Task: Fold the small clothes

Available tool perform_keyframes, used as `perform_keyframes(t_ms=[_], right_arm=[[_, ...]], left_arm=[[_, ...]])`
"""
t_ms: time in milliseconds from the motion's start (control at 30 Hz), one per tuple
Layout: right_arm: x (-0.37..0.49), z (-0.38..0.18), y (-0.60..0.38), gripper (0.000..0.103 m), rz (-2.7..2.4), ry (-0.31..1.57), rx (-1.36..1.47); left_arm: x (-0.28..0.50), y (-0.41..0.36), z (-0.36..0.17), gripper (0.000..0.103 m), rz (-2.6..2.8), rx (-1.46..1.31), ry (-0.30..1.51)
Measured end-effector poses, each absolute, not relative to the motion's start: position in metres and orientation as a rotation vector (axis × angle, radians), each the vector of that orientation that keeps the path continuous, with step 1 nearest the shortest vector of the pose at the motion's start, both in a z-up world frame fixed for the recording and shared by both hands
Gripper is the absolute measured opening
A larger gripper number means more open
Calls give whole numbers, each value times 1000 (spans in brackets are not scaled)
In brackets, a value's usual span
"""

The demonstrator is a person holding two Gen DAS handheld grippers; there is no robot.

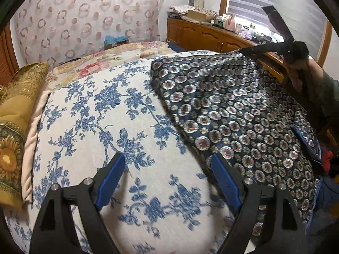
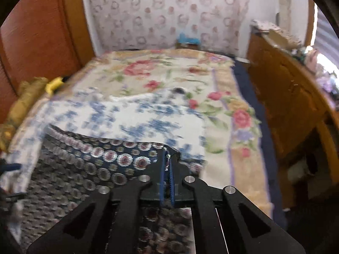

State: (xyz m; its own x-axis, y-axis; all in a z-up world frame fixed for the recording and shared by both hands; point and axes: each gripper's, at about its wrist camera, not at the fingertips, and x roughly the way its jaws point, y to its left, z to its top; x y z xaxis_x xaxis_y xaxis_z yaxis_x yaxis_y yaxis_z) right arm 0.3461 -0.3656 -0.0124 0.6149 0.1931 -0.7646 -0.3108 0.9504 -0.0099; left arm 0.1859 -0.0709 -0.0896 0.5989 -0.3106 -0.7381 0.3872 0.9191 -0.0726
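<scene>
A dark navy garment (image 1: 233,110) printed with rows of round flowers lies spread on the right half of the bed cover (image 1: 95,110), which is white with blue flowers. My left gripper (image 1: 167,158) hovers open over the bare cover, its right finger close to the garment's near left edge and nothing between the blue pads. My right gripper (image 2: 167,155) is shut on the far edge of the garment (image 2: 84,169). In the left wrist view the right gripper (image 1: 243,51) holds that corner lifted off the bed, with a hand (image 1: 296,78) behind it.
Gold pillows (image 1: 21,97) lie along the bed's left side. A pink rose blanket (image 2: 169,74) covers the far end. A wooden dresser (image 1: 211,36) crowded with small items runs along the right wall. A patterned curtain (image 1: 84,17) hangs behind.
</scene>
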Motion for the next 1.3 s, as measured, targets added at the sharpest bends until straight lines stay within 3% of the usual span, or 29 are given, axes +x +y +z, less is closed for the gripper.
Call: perform_keyframes(t_ms=[133,267,733,833,867,1200,1300], right_arm=[[325,-5,-370,24,222,855,-183],[281,5,-366,30,239,827,-208],[151,-51,-309,30,512,1011,-264],[134,-55,-320,8,513,1038,-293],[127,-55,-325,7,506,1047,-309],[74,-39,-408,7,340,1015,-198],[69,-32,-418,20,295,954,-151]], left_arm=[[174,-75,-84,84,-415,95,822],[161,-82,-82,84,-421,107,812],[121,-97,-68,84,-428,134,767],[113,-98,-65,84,-426,132,761],[110,-98,-65,84,-427,132,759],[96,-105,-78,84,-456,152,808],[92,-109,-85,84,-462,160,827]])
